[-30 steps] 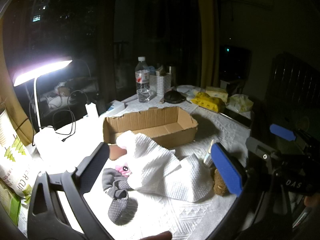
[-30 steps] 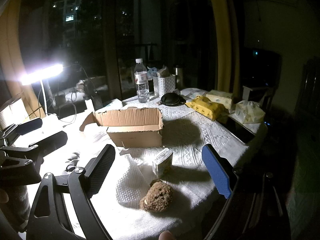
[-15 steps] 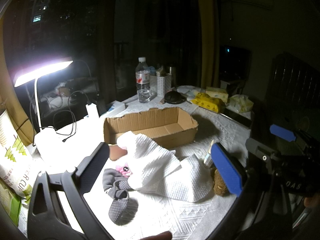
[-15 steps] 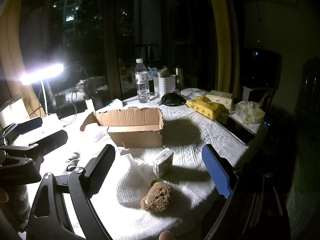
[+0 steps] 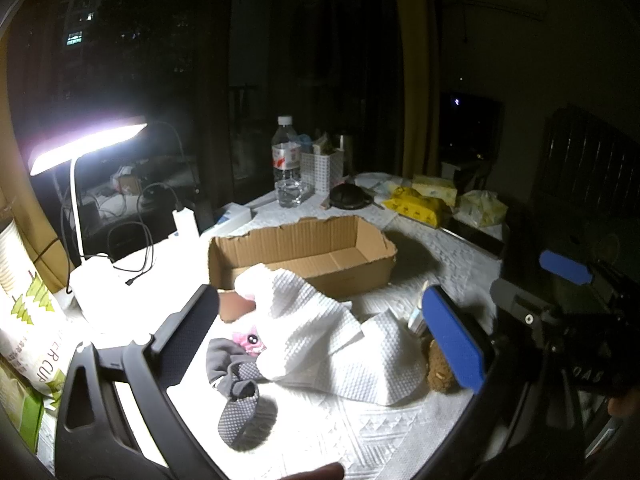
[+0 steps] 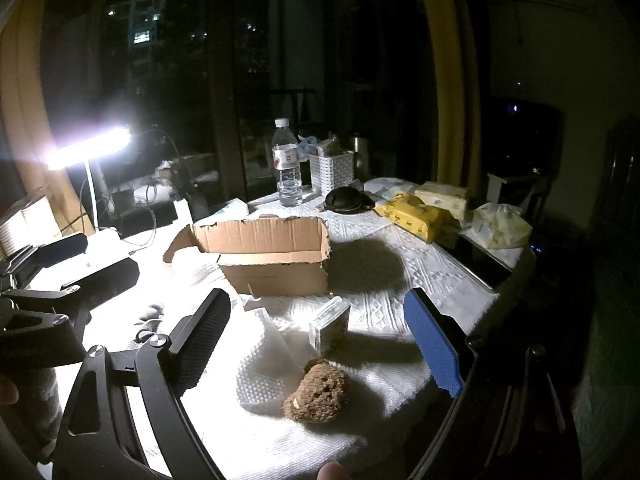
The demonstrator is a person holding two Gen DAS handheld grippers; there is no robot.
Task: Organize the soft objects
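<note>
Both tools are hovering with jaws spread wide, gripping nothing: the left gripper [image 5: 320, 332] over the white waffle towel [image 5: 332, 340] and grey sock [image 5: 236, 396], the right gripper [image 6: 320, 340] over the brown plush toy [image 6: 318, 394]. Sorting is apparently just beginning; the next move probably calls for lowering onto 1 item and carrying it into the empty cardboard box [image 5: 304, 252].

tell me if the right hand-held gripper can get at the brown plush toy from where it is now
Probably yes: the right hand-held gripper is open, and the brown plush toy lies uncovered on the white towel just ahead, nothing between.
</note>
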